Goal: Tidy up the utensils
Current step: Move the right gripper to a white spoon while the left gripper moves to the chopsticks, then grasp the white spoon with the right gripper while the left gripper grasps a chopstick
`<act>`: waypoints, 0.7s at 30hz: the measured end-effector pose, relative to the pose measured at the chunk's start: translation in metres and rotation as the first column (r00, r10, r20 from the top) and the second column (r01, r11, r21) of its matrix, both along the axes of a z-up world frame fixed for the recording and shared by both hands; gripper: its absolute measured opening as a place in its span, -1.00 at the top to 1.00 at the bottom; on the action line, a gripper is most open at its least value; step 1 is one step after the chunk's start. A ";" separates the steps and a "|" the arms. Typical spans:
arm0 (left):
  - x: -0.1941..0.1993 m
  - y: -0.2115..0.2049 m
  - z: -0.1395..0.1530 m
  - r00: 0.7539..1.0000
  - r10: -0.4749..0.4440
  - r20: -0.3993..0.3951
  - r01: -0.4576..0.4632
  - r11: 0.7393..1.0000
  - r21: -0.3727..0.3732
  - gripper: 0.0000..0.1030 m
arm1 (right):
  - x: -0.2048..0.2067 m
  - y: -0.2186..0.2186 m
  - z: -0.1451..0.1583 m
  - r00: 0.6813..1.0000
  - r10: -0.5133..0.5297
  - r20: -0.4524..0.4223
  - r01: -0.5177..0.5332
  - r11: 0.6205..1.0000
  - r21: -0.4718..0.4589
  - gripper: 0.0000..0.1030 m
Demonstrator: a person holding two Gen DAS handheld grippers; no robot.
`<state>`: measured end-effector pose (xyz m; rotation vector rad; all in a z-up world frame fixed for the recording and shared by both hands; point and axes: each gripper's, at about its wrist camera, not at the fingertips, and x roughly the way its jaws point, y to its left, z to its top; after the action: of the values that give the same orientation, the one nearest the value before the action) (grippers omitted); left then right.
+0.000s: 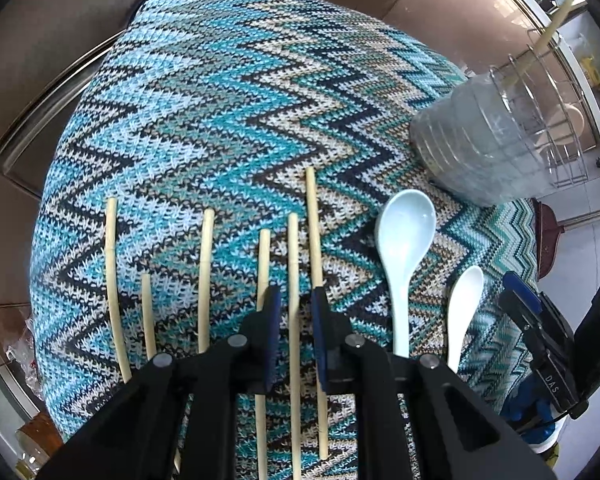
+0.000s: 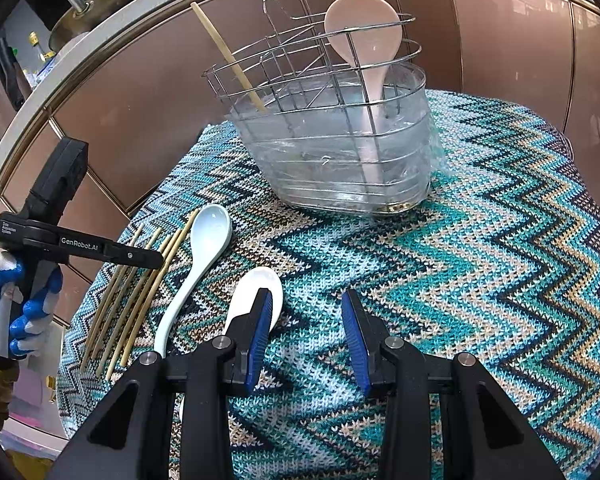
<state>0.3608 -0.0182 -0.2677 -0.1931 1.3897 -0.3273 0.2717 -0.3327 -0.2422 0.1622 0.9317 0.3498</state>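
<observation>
Two grippers are in my hands, both aimed steeply down at the zigzag cloth. My left gripper has its jaws set to a narrow gap around one chopstick; a slit of cloth shows on each side of the stick, so the pads are not yet pressing on it. I judge this to be the approach to a pick, with the jaws pre-narrowed so that only this stick is taken and not its close neighbours.

My right gripper stands with its jaws apart and nothing between them but cloth. Its left finger overlaps the bowl of the white spoon, probably staged for that spoon next.

Outward from the left gripper, six bare pale chopsticks lie roughly parallel on the cloth, some nearly touching. Just to their right lie the pale blue spoon and the white spoon, bowls pointing away from me.

Farther off, near the cabinet, the wire holder sits in a clear plastic liner. It already contains one leaning chopstick and a pink spoon, handle down, in separate sections as far as I can tell
</observation>
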 end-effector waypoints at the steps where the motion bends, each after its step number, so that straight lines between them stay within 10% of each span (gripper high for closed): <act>1: 0.001 0.001 -0.001 1.000 0.002 -0.001 -0.002 1.000 -0.003 0.72 | 0.001 0.000 0.000 1.000 0.001 -0.001 -0.001 1.000 -0.001 0.28; 21: 0.017 -0.020 -0.004 1.000 -0.021 0.001 0.021 0.996 0.089 0.89 | 0.035 0.012 -0.024 0.972 0.176 -0.156 -0.157 0.980 0.126 0.57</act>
<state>0.3779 -0.0378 -0.2718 -0.1044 1.4021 -0.2822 0.3070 -0.3209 -0.2663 0.2196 1.0941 0.5514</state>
